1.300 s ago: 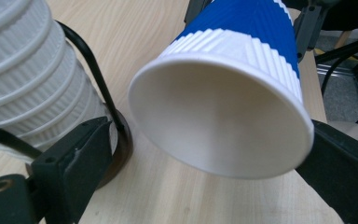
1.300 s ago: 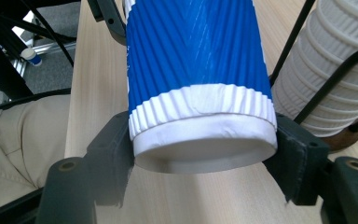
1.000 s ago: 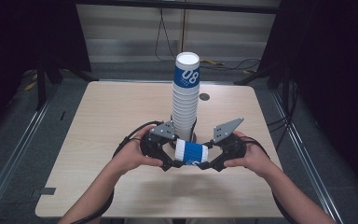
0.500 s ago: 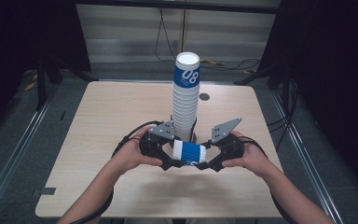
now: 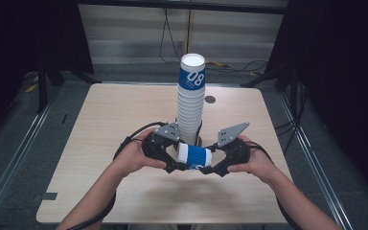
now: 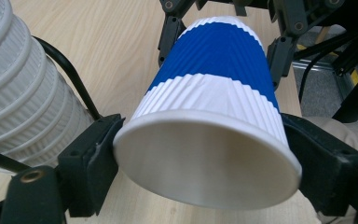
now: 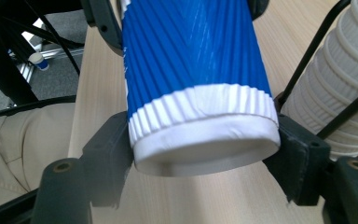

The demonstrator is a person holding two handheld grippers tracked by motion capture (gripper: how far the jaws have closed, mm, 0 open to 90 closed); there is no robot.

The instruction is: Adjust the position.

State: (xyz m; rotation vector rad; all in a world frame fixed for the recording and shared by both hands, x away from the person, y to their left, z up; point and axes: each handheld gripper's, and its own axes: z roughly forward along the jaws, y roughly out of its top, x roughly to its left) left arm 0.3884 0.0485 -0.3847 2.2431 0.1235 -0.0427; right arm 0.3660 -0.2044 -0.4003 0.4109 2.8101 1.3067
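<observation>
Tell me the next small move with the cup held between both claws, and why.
Probably let the right claw open off the cup's base. The left claw has just been closing on the rim end of the blue-and-white cup, while the right claw's jaws have begun opening. The cup lies sideways beside the cup stack, mid handover.

A lab-like recording booth: a bare wooden table (image 5: 124, 120) ringed by black curtains (image 5: 345, 72), floor cables (image 5: 230, 67) and rails (image 5: 9, 163).

Cup (image 5: 195, 156) lies sideways above the bench (image 5: 100, 124), between left tongs (image 5: 175, 165) and right tongs (image 5: 210, 168). Cup stack (image 5: 190, 105) stands upright just behind it, mid-bench.
</observation>
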